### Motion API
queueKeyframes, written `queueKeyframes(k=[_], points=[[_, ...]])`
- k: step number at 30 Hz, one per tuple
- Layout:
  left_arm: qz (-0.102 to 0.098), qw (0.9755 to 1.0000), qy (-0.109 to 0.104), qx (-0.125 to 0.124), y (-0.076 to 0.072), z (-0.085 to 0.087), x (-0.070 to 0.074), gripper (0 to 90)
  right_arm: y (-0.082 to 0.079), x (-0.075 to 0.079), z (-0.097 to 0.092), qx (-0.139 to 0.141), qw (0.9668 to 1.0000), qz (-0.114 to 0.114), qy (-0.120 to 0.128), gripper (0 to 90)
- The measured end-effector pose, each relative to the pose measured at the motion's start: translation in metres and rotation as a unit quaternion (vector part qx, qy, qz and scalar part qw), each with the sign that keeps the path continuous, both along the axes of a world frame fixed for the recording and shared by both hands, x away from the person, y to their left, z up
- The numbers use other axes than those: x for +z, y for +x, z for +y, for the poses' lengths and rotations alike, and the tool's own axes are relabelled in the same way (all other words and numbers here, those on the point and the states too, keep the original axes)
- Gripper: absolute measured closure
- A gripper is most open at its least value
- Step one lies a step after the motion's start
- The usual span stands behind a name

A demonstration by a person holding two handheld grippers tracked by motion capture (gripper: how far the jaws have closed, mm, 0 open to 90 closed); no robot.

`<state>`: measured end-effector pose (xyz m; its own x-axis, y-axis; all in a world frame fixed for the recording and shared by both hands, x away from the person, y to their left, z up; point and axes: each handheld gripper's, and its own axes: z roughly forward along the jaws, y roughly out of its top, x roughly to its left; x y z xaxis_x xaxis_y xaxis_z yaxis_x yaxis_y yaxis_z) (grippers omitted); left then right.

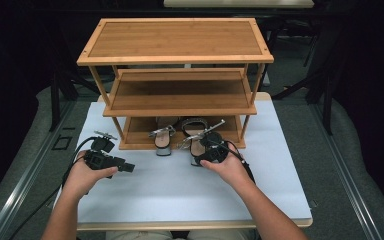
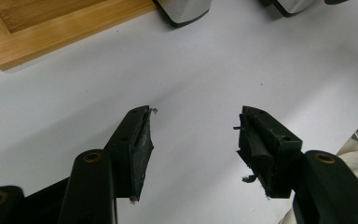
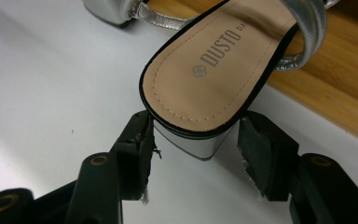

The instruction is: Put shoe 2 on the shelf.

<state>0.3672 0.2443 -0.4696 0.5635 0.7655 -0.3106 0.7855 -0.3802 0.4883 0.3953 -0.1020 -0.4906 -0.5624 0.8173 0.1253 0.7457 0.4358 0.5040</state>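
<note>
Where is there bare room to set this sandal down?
Both upper shelves of the bamboo rack are bare, top included. The white tabletop between the left gripper and right gripper is free. It is crowded at the bottom shelf's front, where two silver sandals stand; the right gripper's jaws flank one heel.

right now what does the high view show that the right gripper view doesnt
High view alone: the whole three-tier bamboo rack, the left gripper in its hand, and both forearms. Right gripper view alone: the DUSTO print on the insole and the mirrored block heel standing between that gripper's jaws, the pads close to its sides. Both: the right sandal, the silver sandal beside it, the white tabletop, and the right gripper.
</note>
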Motion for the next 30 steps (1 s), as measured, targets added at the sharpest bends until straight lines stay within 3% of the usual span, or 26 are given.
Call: queueKeyframes(k=[12, 24, 30], points=[[0.001, 1.0000, 0.000, 0.001, 0.000, 0.001, -0.001, 44.1, 0.021, -0.004, 0.010, -0.029, 0.9996, -0.004, 0.000, 46.1], [0.004, 1.0000, 0.004, -0.001, 0.001, 0.001, -0.003, 44.1, 0.036, -0.006, 0.010, -0.019, 0.9996, -0.022, 0.003, 46.3], [0.005, 1.0000, 0.003, 0.001, 0.002, -0.001, -0.005, 44.1, 0.040, -0.013, 0.010, -0.009, 0.9998, -0.016, -0.008, 46.3]])
